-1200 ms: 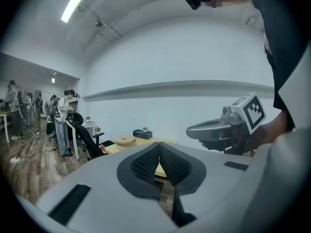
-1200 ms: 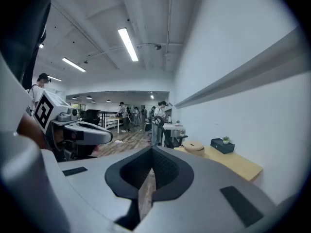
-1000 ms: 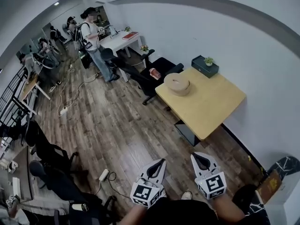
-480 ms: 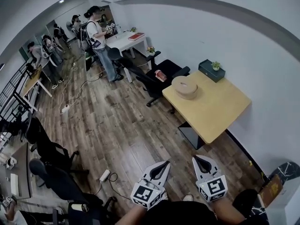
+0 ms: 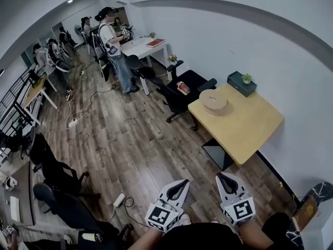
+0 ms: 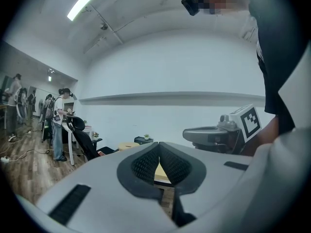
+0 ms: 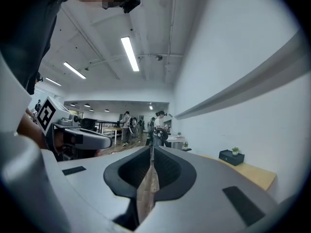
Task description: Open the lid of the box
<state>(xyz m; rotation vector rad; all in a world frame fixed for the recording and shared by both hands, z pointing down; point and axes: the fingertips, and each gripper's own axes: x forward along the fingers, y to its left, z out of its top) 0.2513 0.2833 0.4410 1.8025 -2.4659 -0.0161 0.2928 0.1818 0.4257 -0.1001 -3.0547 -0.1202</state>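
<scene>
Both claws hang low over bare wood floor (image 5: 130,139), the left gripper (image 5: 179,184) pinched shut and empty, the right gripper (image 5: 225,177) just cracking open on nothing. Well ahead, the round box (image 5: 214,101), lid on, sits on a desk (image 5: 244,132), with an office chair (image 5: 182,90) to its left and a planter (image 5: 241,82) beyond.

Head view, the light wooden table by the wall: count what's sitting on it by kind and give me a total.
Round wooden box: 1
Dark rectangular box: 1
Small potted plant, atop that dark one: 1
Total: 3
</scene>
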